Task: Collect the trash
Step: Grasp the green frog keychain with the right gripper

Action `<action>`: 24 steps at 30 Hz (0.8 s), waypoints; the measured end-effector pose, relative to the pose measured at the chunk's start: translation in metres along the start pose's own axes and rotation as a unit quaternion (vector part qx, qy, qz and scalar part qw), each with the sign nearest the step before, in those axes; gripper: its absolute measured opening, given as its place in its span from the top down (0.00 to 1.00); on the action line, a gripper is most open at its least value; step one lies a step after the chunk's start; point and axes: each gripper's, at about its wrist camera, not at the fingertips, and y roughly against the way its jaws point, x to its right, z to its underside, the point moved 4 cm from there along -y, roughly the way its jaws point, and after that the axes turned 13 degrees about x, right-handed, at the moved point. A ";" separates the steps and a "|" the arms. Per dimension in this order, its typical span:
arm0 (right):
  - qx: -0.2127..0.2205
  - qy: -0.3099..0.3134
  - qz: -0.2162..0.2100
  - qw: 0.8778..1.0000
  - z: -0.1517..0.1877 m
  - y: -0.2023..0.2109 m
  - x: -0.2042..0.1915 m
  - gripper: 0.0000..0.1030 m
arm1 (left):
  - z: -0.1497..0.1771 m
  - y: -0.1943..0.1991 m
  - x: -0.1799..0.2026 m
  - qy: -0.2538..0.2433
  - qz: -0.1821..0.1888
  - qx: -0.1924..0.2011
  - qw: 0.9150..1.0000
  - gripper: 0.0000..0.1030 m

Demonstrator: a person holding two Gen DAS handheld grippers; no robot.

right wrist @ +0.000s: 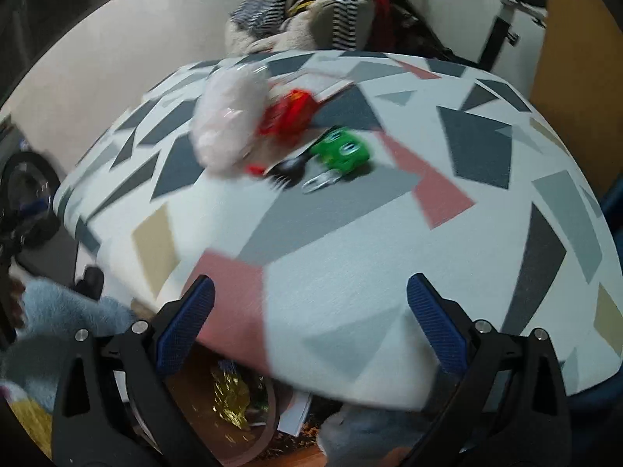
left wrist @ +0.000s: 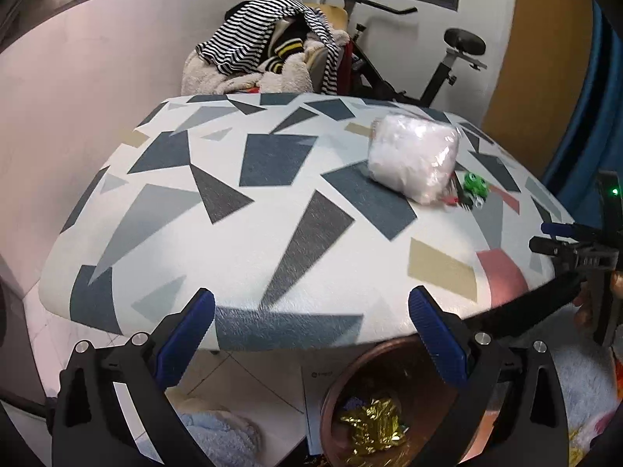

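Observation:
A table with a geometric-patterned cloth (left wrist: 272, 214) (right wrist: 350, 253) holds a clear plastic bag of white stuffing (left wrist: 414, 157) (right wrist: 229, 124), a red wrapper (right wrist: 290, 116), a green toy car (left wrist: 475, 185) (right wrist: 342, 150), a black plastic fork (right wrist: 288, 169) and a small shiny piece (right wrist: 319, 183). A brown bowl (left wrist: 350, 389) (right wrist: 194, 397) under the table's front edge holds crumpled gold foil (left wrist: 372, 424) (right wrist: 229, 397). My left gripper (left wrist: 311, 334) is open and empty at the near table edge, above the bowl. My right gripper (right wrist: 311, 330) is open and empty; it also shows at the left wrist view's right edge (left wrist: 560, 241).
A chair piled with striped clothes (left wrist: 268, 46) (right wrist: 296, 4) and an exercise bike (left wrist: 447, 62) stand behind the table. Light blue fluffy fabric (left wrist: 218, 436) (right wrist: 70, 311) lies on the floor by the bowl. A white wall runs on the left.

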 end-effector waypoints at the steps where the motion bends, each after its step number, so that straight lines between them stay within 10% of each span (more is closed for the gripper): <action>1: -0.002 -0.009 -0.003 1.000 -0.006 -0.003 0.007 0.06 | -0.003 -0.002 -0.002 0.006 0.000 0.000 1.000 0.06; 13: 0.017 0.025 0.016 0.999 -0.066 -0.061 0.055 0.06 | -0.033 -0.036 -0.004 0.044 0.002 -0.014 0.999 0.06; 18: -0.001 0.045 -0.004 0.999 -0.071 -0.087 0.045 0.39 | -0.038 -0.050 0.002 0.046 0.011 -0.016 0.999 0.06; 24: -0.008 0.066 -0.025 0.997 -0.073 -0.103 0.026 0.47 | -0.041 -0.062 0.014 0.036 0.022 -0.018 0.999 0.06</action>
